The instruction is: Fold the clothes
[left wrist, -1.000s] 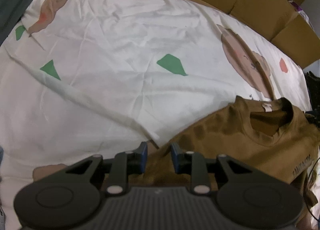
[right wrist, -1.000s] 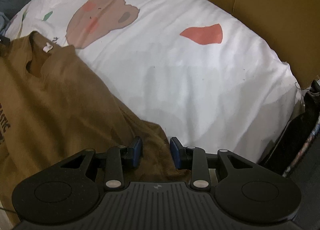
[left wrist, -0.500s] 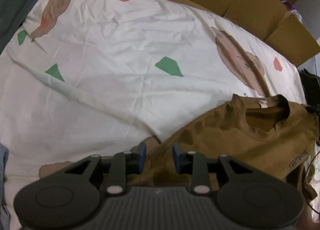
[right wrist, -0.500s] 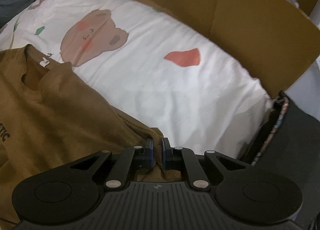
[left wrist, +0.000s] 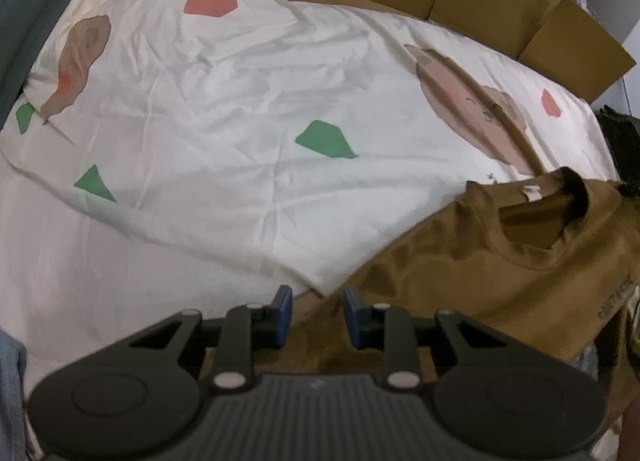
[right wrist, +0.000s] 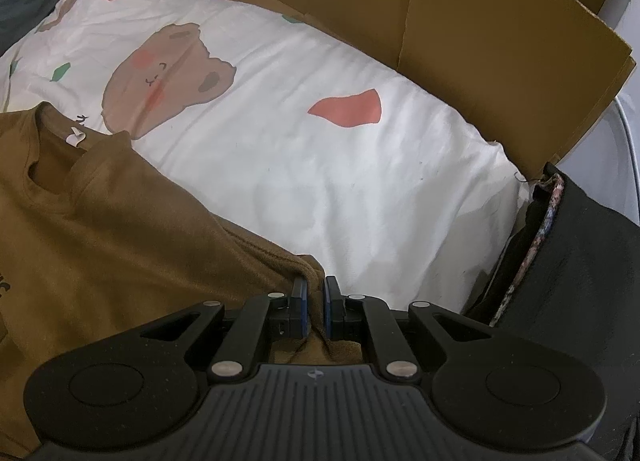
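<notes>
Closing just now, right gripper (right wrist: 314, 293) pinches brown shirt's (right wrist: 120, 229) sleeve; left gripper (left wrist: 317, 303) apparently spread.

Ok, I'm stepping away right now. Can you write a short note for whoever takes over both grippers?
Right gripper: just closed, pinching the sleeve edge of the brown T-shirt.
Left gripper: jaws apart with the shirt's other side between them; grip not confirmed.
Shirt lies face up on the bear-print sheet, collar pointing away, cardboard behind.
Done: edges reached, no fold yet.
Left: secure left grip, fold sleeves in, then fold the body.
</notes>
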The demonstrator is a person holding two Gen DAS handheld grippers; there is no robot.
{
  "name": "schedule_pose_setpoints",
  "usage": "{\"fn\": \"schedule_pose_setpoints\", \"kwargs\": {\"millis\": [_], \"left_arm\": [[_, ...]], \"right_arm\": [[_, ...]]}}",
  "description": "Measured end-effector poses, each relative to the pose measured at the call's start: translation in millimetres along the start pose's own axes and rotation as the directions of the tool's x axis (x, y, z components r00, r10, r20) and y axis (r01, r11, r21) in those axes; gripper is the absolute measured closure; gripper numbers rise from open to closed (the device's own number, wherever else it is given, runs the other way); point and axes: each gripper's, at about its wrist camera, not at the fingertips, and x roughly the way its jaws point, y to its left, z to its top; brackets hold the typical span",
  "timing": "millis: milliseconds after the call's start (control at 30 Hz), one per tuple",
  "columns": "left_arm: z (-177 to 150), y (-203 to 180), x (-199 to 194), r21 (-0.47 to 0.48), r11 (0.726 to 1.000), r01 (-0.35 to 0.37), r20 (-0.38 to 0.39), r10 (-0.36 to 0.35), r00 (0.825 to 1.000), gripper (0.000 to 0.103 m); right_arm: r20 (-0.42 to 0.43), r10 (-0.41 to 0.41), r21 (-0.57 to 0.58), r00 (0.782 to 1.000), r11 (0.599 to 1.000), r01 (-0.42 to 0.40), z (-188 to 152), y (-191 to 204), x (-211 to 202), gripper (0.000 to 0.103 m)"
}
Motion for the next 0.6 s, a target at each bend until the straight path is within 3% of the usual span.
{"fn": "schedule_pose_setpoints", "kwargs": {"millis": [233, 467, 600], "left_arm": [[-7, 6, 11, -0.011, 1.0, -0.013, -0.026, 0.013, 1.0, 0.075], [-16, 7, 26, 0.001, 0.999, -0.036, -0.063, 0.036, 0.997, 0.083], [-13, 4, 21, 0.008, 1.0, -0.019, -0.047, 0.02, 0.999, 0.08]], "right_arm": [[-0.012, 0.007, -0.002, 1.0, 1.0, -0.007, -3, 0, 4, 0.096], [-0.02, 0.012, -0.005, 1.0, 1.0, -0.012, -4, 0, 7, 0.096], [-0.023, 0.014, -0.005, 1.0, 1.0, -0.014, -4, 0, 7, 0.096]]}}
